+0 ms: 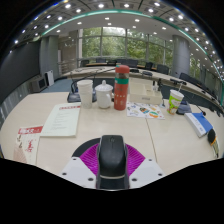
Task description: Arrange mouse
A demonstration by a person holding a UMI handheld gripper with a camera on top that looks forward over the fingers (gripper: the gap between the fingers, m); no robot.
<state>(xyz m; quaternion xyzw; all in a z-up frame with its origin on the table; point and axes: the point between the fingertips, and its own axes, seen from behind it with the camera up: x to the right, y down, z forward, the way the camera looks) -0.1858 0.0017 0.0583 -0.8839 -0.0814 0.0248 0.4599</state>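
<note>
A black computer mouse (112,155) sits between my gripper's (112,160) two fingers, its nose pointing away from me. The purple pads (91,157) press against both its sides. The mouse is held just above the beige table (150,135), at the near edge. My fingers are shut on the mouse.
Beyond the fingers stand a red bottle (121,88), a white kettle (104,94) and a white cup (85,92). A printed sheet (63,120) lies to the left, leaflets (27,131) further left. A cup (176,99), papers (148,110) and a blue-white box (199,122) lie to the right.
</note>
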